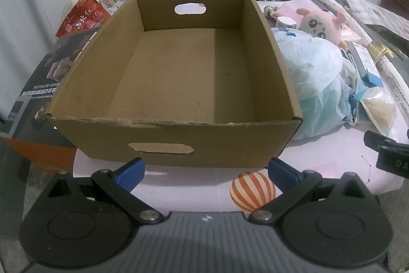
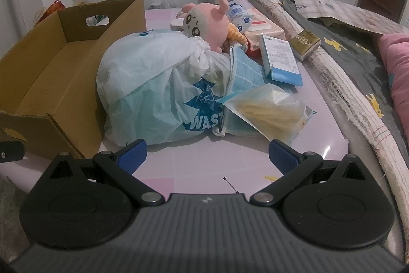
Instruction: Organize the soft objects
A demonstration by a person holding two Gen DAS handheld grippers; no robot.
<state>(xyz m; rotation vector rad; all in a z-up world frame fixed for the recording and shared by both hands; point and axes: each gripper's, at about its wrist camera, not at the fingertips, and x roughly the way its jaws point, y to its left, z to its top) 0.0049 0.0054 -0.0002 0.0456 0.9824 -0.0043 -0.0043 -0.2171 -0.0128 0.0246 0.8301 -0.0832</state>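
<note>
An empty open cardboard box (image 1: 179, 73) stands on the pink table, just ahead of my left gripper (image 1: 205, 172), which is open and empty. An orange-and-white striped ball (image 1: 252, 191) lies between its fingers, close to the right one. The box also shows at the left of the right wrist view (image 2: 51, 73). My right gripper (image 2: 207, 155) is open and empty, in front of a tied pale-blue plastic bag (image 2: 153, 88). A pink plush toy (image 2: 204, 24) lies behind the bag, with a blue cloth (image 2: 245, 71) beside it. The plush also shows in the left wrist view (image 1: 319, 24).
A clear pouch of yellow contents (image 2: 271, 109), a blue-and-white carton (image 2: 281, 58), a gold box (image 2: 306, 42) and wipes packs lie right of the bag. A rolled mat (image 2: 345, 83) and bedding border the table's right. A red snack bag (image 1: 84, 14) sits left of the box.
</note>
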